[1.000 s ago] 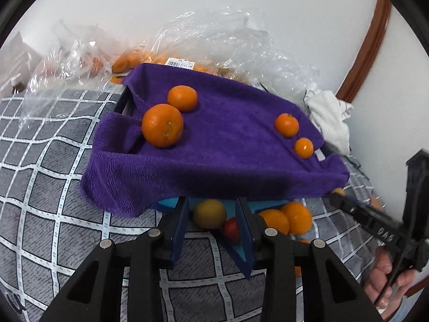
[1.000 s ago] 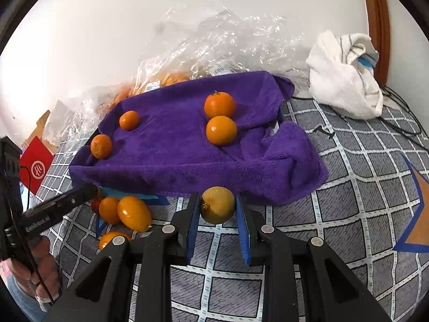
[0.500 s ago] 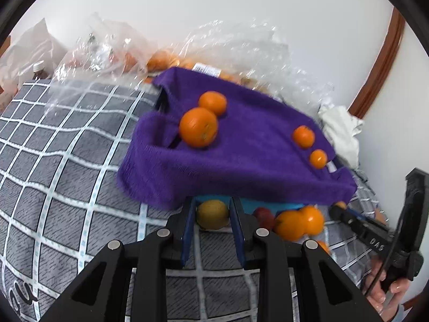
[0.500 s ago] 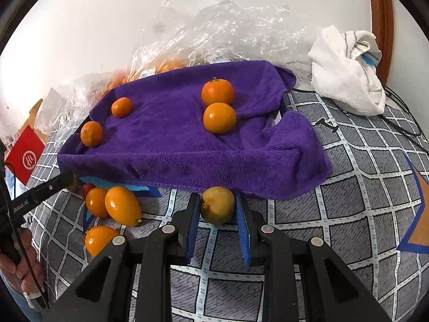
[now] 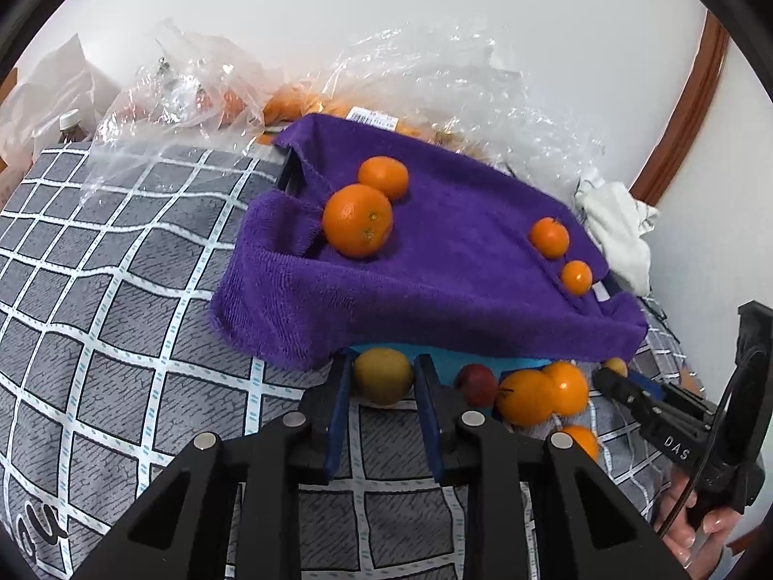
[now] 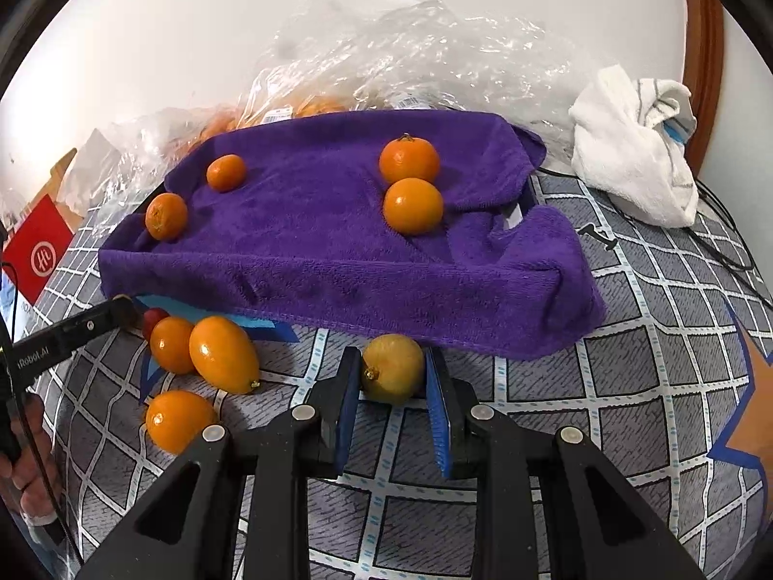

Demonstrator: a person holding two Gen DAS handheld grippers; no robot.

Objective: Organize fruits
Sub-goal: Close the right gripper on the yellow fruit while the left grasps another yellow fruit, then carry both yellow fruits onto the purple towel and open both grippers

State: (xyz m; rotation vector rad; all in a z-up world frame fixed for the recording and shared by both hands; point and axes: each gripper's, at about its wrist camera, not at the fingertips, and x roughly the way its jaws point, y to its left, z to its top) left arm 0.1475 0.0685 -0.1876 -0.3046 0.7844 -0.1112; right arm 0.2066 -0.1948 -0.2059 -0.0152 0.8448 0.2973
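L gripper [image 5: 382, 367]: fingers narrow, clamped on L fruit [image 5: 383, 379], a yellow-green round one; blue pads seen pressed to both its sides.
R gripper [image 6: 393, 355]: fingers narrow, clamped on R fruit [image 6: 393, 372], yellowish, with a stem nub turned left.
Both held fruits: seen just in front of the towel's front hem; whether lifted or resting on the cover cannot be told.
Towel [image 6: 314, 241]: purple, draped over a raised base; a blue sheet [image 6: 270, 326] is seen under its front edge.
On towel, R view: big orange [image 6: 413, 205] touching stemmed orange [image 6: 409, 159] behind it, near the right end; small orange [image 6: 225, 172] and rim orange [image 6: 165, 216] near the left end, apart from each other.
Loose on cover, R view: oval orange [image 6: 222, 353] touching round orange [image 6: 171, 344]; red fruit [image 6: 154, 316] partly hidden behind these; low orange [image 6: 176, 418] nearer the camera, alone.
Cover [image 6: 555, 401]: grey w/ white grid; everything is laid on it.
Bags [image 6: 410, 53]: clear plastic, against the wall behind the towel; more oranges are seen inside.
Cloth [image 6: 633, 154]: white, crumpled, right of the towel.
Red box [image 6: 41, 251]: at far left edge.
Hand [image 5: 700, 527]: seen gripping the R gripper's handle.
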